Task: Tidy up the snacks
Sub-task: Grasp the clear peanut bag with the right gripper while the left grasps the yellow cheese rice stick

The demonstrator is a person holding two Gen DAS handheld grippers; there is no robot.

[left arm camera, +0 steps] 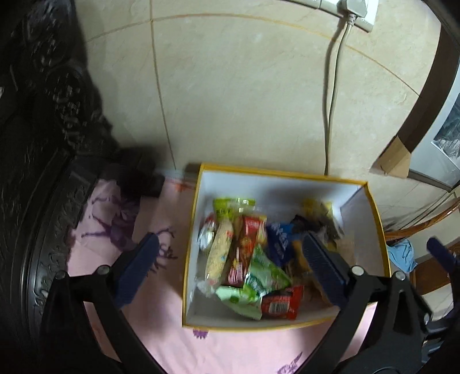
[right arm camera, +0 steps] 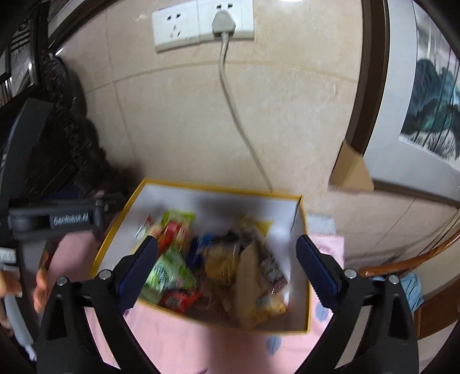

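Note:
A yellow-rimmed box [left arm camera: 258, 187] with white walls stands on a pink cloth and holds several snack packets. Among them are a green packet [left arm camera: 258, 270], a red one [left arm camera: 280, 302], a blue one [left arm camera: 280, 238] and a long pale cracker pack [left arm camera: 220, 253]. My left gripper [left arm camera: 230, 238] hangs open above the box's left half with nothing between its fingers. In the right wrist view the same box [right arm camera: 230, 201] shows yellow-brown packets [right arm camera: 250, 287] on its right side. My right gripper [right arm camera: 227, 241] is open over them and empty.
The pink cloth [left arm camera: 161, 330] covers the table. Dark carved furniture [left arm camera: 43, 172] stands close on the left. Behind the box is a tiled wall with a socket [right arm camera: 201, 26] and cable [right arm camera: 238, 115]. A cardboard piece [right arm camera: 350, 172], a framed picture and a wooden chair [right arm camera: 402, 264] are on the right.

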